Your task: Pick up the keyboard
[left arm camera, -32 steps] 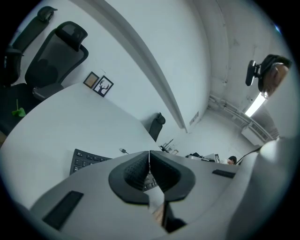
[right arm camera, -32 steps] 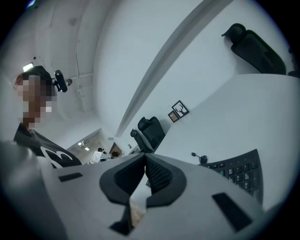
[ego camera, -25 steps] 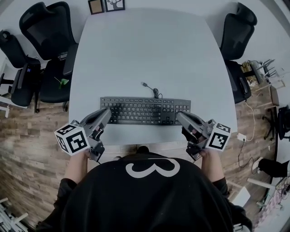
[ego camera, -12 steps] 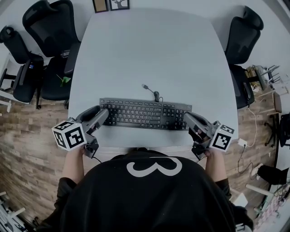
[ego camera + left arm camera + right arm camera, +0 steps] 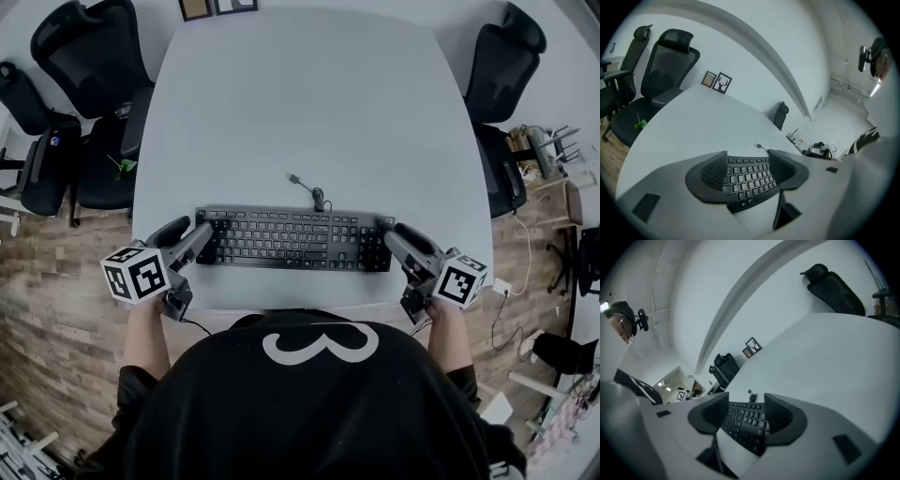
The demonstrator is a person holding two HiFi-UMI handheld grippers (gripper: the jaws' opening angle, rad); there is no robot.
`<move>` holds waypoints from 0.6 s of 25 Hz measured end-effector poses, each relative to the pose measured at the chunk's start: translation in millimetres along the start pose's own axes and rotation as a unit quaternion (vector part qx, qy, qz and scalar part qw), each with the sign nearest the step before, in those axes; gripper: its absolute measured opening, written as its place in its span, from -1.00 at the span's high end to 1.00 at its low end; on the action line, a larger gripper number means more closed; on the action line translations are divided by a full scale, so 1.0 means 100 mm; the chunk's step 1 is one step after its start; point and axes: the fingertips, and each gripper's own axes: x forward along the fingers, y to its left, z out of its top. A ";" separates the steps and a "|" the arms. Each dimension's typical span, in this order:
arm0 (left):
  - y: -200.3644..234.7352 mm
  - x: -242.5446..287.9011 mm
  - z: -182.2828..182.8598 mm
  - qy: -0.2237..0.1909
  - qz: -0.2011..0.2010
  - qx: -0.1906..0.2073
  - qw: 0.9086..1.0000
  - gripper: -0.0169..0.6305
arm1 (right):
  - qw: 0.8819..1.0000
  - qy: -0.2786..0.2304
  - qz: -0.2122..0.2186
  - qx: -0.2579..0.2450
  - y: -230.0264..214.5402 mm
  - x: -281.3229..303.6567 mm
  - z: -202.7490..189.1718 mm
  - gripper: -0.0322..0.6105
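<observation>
Lining up for the grab, one at each end of the keyboard (image 5: 292,239), which lies flat on the table (image 5: 300,103) near the front edge. Opening wide on both the left gripper (image 5: 199,236) and the right gripper (image 5: 389,234), with a keyboard end between the jaws, not squeezed yet. Next, probably: slide in a bit, squeeze both ends, lift evenly.

Left hand-held gripper (image 5: 201,234): left of frame centre, tilted down, pointing inward. Jaws opening, keyboard (image 5: 292,239) end between, not clamped. Right hand-held gripper (image 5: 390,236): mirrored at right, jaws opening, opposite end between. Left forearm (image 5: 148,342), right forearm (image 5: 450,342) at lower frame.
</observation>
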 end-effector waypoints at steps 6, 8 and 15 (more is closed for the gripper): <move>0.24 0.09 -0.15 0.028 0.021 -0.013 0.999 0.10 | 0.998 0.032 -0.057 -0.017 -0.32 0.04 -0.13 0.10; 0.30 0.12 -0.20 0.033 0.024 -0.022 0.999 0.10 | 0.995 0.045 -0.080 -0.025 -0.44 0.03 -0.18 0.09; 0.42 0.22 -0.33 0.051 0.035 -0.038 0.997 0.10 | 0.992 0.075 -0.099 0.002 -0.72 0.07 -0.37 0.10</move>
